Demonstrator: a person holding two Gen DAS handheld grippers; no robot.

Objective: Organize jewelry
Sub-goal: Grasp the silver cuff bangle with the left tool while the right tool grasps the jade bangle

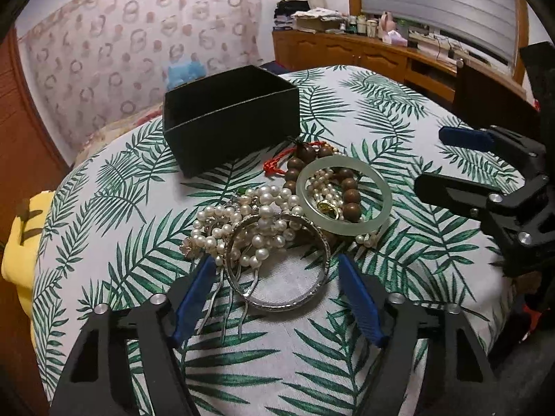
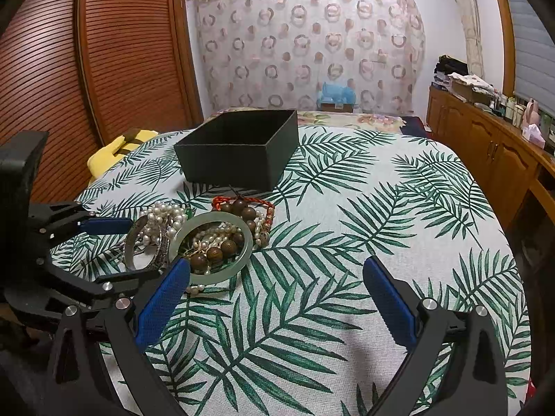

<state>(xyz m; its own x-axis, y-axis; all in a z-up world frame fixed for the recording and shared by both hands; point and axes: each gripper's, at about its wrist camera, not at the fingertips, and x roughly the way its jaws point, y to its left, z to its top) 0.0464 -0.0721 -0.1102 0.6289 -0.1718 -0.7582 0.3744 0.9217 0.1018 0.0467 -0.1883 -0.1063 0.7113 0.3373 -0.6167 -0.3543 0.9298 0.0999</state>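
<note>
I see the jewelry pile lying just in front of the black box. My left gripper is spread wide around the silver bangle, gripping nothing; my right gripper hangs wide open beside the jade bangle, empty.
</note>
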